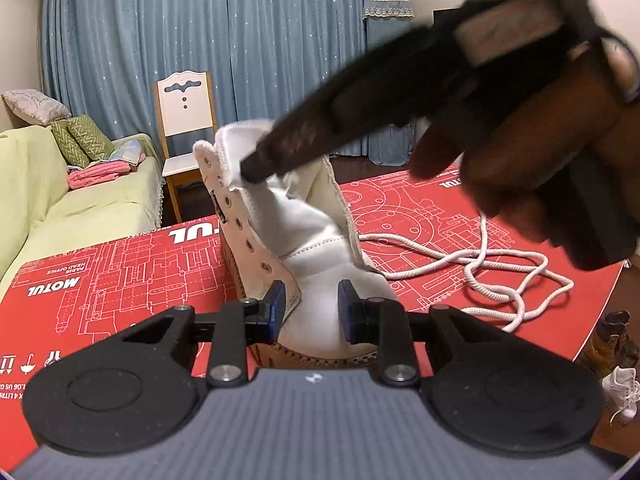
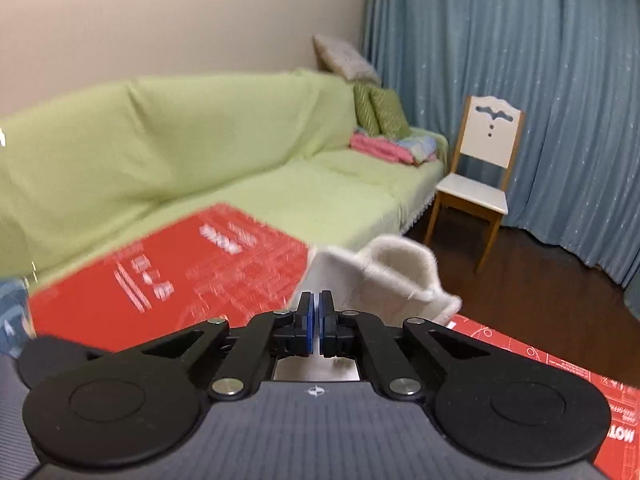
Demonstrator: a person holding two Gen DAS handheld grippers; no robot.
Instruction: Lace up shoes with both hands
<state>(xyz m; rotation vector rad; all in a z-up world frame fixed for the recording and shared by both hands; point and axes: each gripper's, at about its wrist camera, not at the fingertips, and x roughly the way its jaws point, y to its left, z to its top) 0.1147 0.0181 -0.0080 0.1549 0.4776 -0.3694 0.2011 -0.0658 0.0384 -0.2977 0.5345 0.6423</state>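
A white high-top shoe (image 1: pixel 320 240) with tan sole trim stands on the red printed mat (image 1: pixel 100 280), its eyelets bare. My left gripper (image 1: pixel 312 308) has its blue pads against the shoe's throat near the toe, one on each side, and the white upper fills the gap between them. My right gripper (image 1: pixel 256 170), blurred and held by a person's hand (image 1: pixel 520 160), reaches in from the upper right with its tip at the top of the tongue. In the right wrist view the right gripper (image 2: pixel 319 314) is shut. I see nothing pinched between its pads, and the shoe's fleecy collar (image 2: pixel 400 268) is just beyond. The loose white lace (image 1: pixel 480 272) lies on the mat to the right.
A green-covered sofa (image 2: pixel 200 152) with cushions and folded cloths stands beyond the mat. A white-and-wood chair (image 2: pixel 480 168) is in front of blue curtains. On the floor to the right of the mat are brown boots (image 1: pixel 612 344) and a white sneaker (image 1: pixel 624 396).
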